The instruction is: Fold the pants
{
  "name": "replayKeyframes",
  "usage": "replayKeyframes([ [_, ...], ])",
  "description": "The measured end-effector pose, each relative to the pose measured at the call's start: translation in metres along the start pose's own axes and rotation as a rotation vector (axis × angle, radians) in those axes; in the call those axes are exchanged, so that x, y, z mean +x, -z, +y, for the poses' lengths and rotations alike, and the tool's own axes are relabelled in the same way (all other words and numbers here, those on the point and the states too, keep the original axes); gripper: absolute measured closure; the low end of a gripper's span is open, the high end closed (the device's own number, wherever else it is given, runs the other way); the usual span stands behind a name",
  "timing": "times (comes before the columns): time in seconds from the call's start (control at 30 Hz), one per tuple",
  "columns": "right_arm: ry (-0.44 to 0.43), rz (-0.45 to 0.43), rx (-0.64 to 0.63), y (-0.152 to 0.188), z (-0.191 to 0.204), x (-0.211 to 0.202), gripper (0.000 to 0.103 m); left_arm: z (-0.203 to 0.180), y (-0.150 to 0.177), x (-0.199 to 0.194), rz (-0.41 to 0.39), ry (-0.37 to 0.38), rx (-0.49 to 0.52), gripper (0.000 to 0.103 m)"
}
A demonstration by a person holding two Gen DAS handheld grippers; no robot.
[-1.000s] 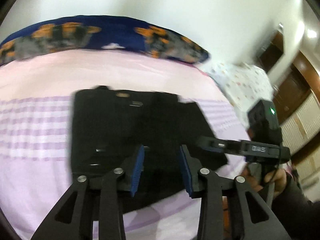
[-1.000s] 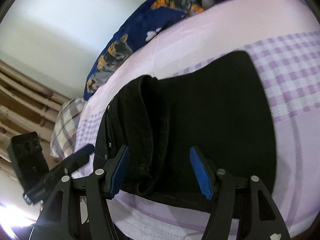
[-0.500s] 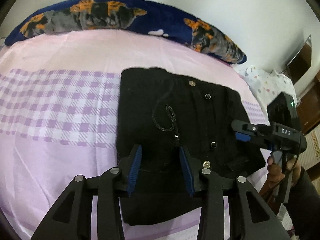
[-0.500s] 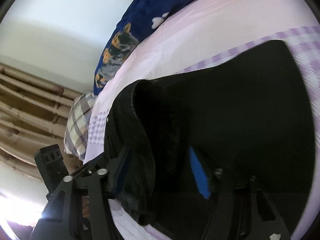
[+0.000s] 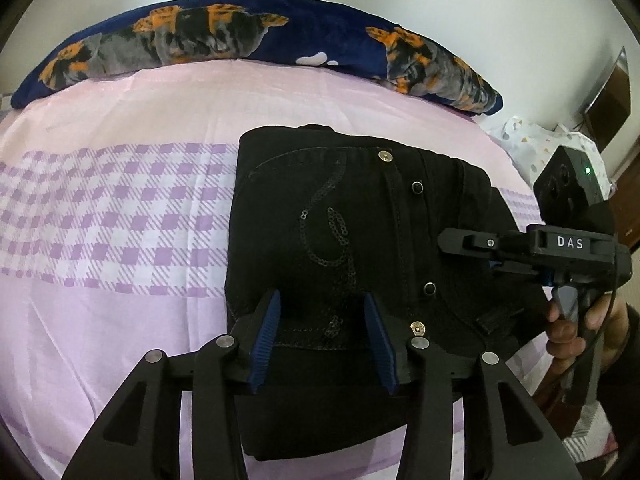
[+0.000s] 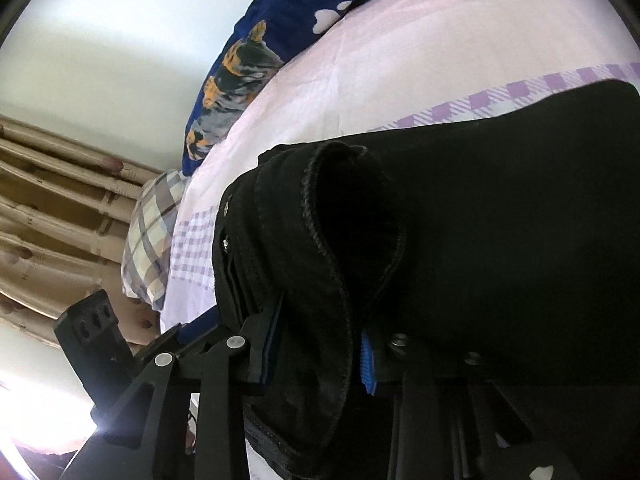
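Pants [image 5: 352, 240] (black) pinched by right hand-held gripper [image 6: 320, 354].

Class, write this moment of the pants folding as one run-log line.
left tongs: open over folded black pants | right tongs: shut on pants edge | surface: checked bedsheet | fold unfinished

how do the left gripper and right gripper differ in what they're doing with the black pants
The left gripper is open above the flat black pants, clamping nothing. The right gripper has closed on a raised edge of the pants, with cloth between its pads. Both have blue pads.
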State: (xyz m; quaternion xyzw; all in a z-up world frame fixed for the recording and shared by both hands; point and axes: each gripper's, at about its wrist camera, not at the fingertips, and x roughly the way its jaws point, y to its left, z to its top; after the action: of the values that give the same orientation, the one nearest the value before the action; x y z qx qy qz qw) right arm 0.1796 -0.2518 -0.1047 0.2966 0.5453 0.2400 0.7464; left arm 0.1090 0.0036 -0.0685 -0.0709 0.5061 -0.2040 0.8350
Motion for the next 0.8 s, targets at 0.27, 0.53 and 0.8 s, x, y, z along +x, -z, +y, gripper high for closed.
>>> replayKeyframes([
  [0.27, 0.046, -0.005, 0.024, 0.001, 0.007, 0.0, 0.073, 0.0, -0.004, -0.001, 0.006, -0.008, -0.015, 0.056],
  [0.53, 0.071, -0.063, -0.039, 0.003, 0.042, -0.026, 0.09, 0.016, -0.007, -0.018, -0.013, 0.022, -0.096, 0.056],
  [0.8, -0.017, -0.114, -0.066, -0.011, 0.085, -0.067, 0.091, 0.033, -0.016, -0.037, -0.055, 0.003, -0.148, 0.056],
])
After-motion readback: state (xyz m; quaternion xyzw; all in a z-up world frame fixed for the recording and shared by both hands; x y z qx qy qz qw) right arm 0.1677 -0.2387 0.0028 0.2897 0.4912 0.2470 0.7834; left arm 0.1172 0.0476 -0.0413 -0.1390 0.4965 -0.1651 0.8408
